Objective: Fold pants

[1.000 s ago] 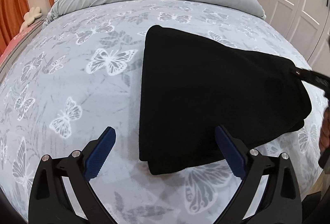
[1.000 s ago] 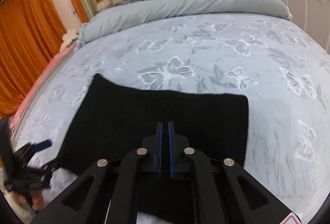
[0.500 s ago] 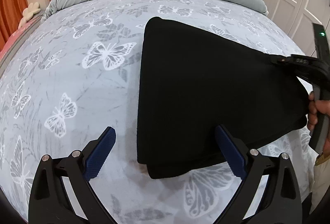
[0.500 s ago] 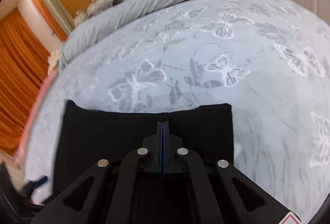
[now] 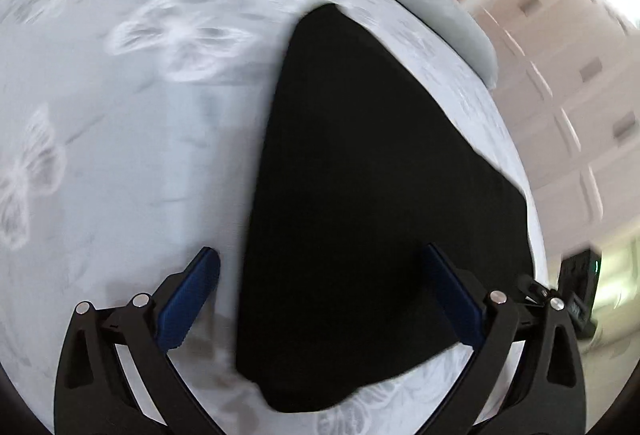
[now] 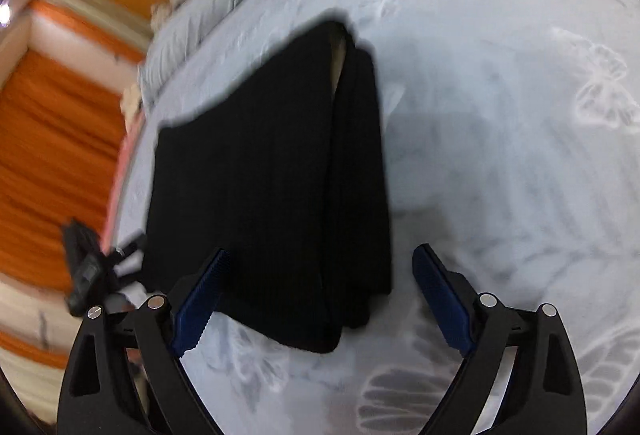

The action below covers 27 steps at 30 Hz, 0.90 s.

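Black pants (image 5: 360, 195) lie folded into a compact stack on the bed (image 5: 120, 155), on the butterfly-print cover. Right wrist view shows layered edges along the stack's right side (image 6: 360, 175); several thicknesses, fairly even.

Step in hand, as judged: fold looks essentially complete, both tools clear of the cloth. Next move likely calls for no more than a check or a light smoothing of the top layer; if another fold is wanted, a fresh grip on a corner is needed.

Left tool (image 5: 320, 299): released, blue pads spread wide, nothing between them, poised above the stack's near end, tilted.

Right tool (image 6: 320, 303): released too, pads wide apart, empty, above the near edge of the pants, camera rolled to one side.

Both views blurred; fine creases not readable.
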Tool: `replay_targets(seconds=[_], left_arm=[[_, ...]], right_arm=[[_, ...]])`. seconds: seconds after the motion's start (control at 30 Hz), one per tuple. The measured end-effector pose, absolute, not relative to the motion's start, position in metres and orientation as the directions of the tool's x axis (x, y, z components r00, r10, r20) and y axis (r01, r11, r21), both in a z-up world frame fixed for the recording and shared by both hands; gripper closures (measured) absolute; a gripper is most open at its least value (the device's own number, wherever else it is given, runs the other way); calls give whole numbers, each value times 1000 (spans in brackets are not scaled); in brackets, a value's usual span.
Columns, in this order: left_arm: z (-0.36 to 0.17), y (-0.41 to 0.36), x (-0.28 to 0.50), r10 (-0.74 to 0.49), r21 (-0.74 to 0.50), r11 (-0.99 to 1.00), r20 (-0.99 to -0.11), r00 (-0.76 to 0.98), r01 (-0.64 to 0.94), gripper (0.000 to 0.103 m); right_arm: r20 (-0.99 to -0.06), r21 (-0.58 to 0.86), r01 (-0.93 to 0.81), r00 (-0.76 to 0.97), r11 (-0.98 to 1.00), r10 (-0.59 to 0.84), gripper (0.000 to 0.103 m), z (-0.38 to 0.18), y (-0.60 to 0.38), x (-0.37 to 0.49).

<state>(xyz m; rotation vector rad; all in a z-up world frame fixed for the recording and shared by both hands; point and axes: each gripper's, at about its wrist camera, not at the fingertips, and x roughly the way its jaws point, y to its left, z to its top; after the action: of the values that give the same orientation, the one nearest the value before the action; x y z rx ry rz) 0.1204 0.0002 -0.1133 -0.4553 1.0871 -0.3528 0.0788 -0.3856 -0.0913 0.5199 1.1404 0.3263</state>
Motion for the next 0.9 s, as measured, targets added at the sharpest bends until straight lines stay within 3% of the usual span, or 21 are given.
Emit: replay_targets(seconds=[0.03, 0.07, 0.13, 0.17, 0.2, 0.4, 0.63, 0.77, 0.9], left_arm=[[-114, -6, 119, -510, -529, 845, -755, 412, 79, 5], [-115, -14, 116, -491, -502, 860, -763, 421, 95, 11], [-114, -18, 116, -477, -481, 870, -766, 430, 108, 34], [-114, -15, 117, -509, -520, 849, -750, 422, 100, 58], [-115, -9, 120, -576, -598, 798, -717, 392, 77, 67], [-77, 3, 74, -566, -582, 808, -729, 385, 88, 74], [-47, 42, -22, -605, -611, 790, -761, 235, 55, 74], [2, 53, -39, -604, -604, 791, -741, 295, 101, 80], [72, 52, -25, -613, -580, 787, -691, 383, 213, 80]], right_arm=[[-772, 537, -27, 388, 843, 504, 9, -90, -378, 78], [-761, 553, -54, 375, 832, 530, 22, -91, -372, 79], [-766, 548, -51, 371, 835, 525, 37, -96, -363, 83], [-762, 550, -58, 373, 833, 529, 58, -94, -361, 84], [-739, 590, -54, 367, 806, 565, 61, -91, -360, 84], [-690, 610, -84, 433, 788, 580, 66, -35, -340, 25], [-701, 655, -67, 315, 752, 640, 66, -15, -316, -74], [-671, 641, -138, 375, 755, 639, 67, 34, -304, -80], [-614, 596, -248, 474, 764, 632, 68, 98, -293, -55]])
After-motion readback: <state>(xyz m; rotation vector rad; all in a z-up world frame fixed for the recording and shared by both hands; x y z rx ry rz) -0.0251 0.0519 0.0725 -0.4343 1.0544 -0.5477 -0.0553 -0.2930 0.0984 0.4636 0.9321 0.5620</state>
